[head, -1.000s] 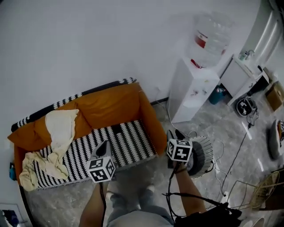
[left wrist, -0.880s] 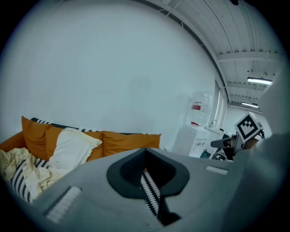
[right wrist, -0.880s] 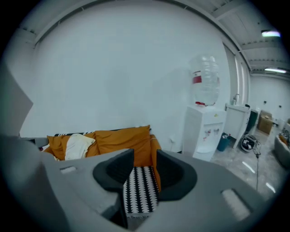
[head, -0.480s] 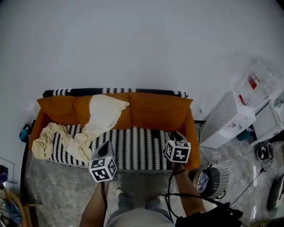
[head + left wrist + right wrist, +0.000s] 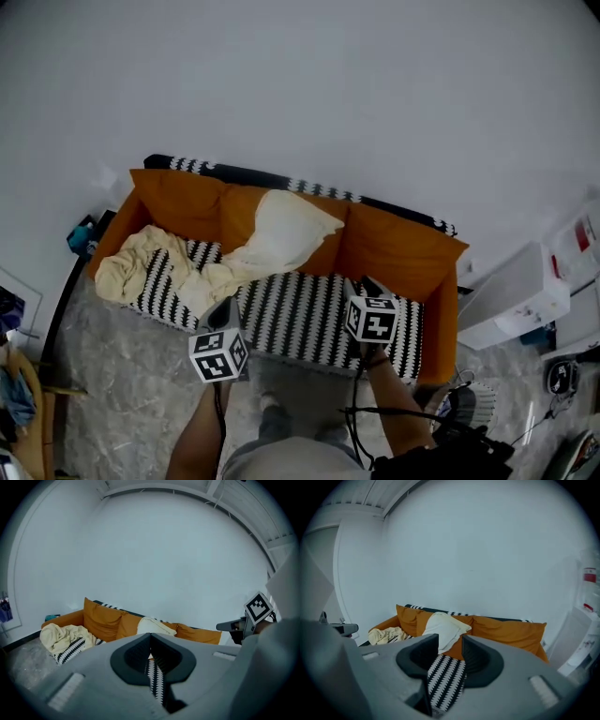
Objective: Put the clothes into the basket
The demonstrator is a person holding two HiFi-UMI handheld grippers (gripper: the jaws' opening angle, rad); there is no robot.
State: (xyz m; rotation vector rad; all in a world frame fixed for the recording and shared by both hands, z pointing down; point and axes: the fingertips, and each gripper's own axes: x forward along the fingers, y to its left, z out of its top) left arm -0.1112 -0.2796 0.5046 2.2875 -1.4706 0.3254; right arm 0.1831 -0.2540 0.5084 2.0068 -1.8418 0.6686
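Note:
A cream-white garment (image 5: 281, 234) hangs over the backrest of an orange sofa (image 5: 403, 248) and trails down onto the black-and-white striped seat. A pale yellow garment (image 5: 141, 267) lies crumpled at the sofa's left end. Both grippers hover in front of the sofa, apart from the clothes. My left gripper (image 5: 225, 306) is shut, its tips touching (image 5: 150, 637) with nothing held. My right gripper (image 5: 367, 283) stands open with an empty gap (image 5: 450, 641) between its jaws. I see no basket clearly in any view.
A white cabinet (image 5: 520, 300) stands right of the sofa, and a round fan (image 5: 469, 403) with cables sits on the marble floor below it. A blue item (image 5: 80, 234) is at the sofa's left end. A wooden-rimmed thing (image 5: 17, 398) shows at the left edge.
The view has swung left: the sofa slid toward the right of the picture and the water dispenser left the frame. Both grippers travelled along with it, jaws unchanged.

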